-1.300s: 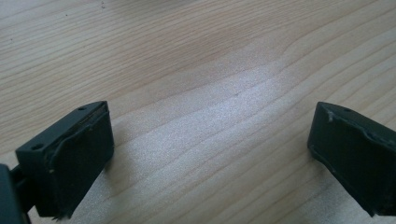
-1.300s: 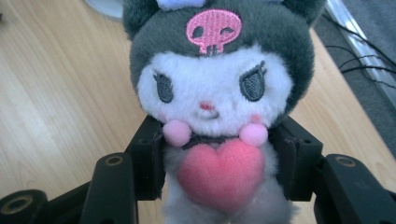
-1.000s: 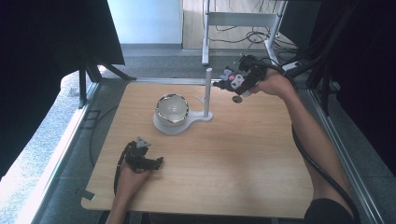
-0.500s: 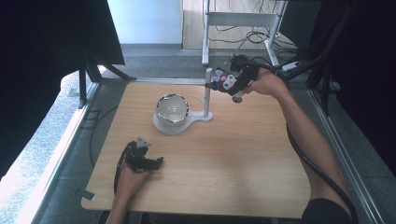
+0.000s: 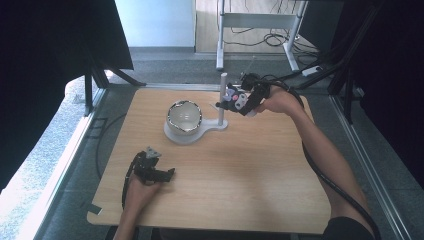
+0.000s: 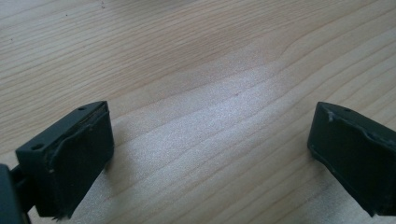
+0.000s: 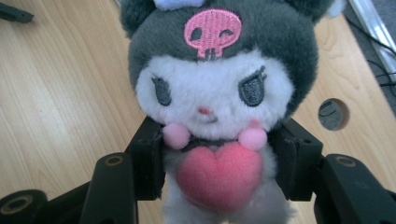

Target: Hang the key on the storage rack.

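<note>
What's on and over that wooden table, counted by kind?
Plush toys: 1, the plush toy
Bowls: 1, the bowl
White stands with a post: 1, the stand
Hand-held grippers: 2, left gripper, right gripper
Total: 5

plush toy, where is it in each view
High view: the plush toy is upper right of centre, in the right gripper, beside the white post.
Right gripper view: the toy sits in the centre, clamped at its body.
Left gripper view: open jaws over bare wood.
Shared landmark: the wooden table.
</note>
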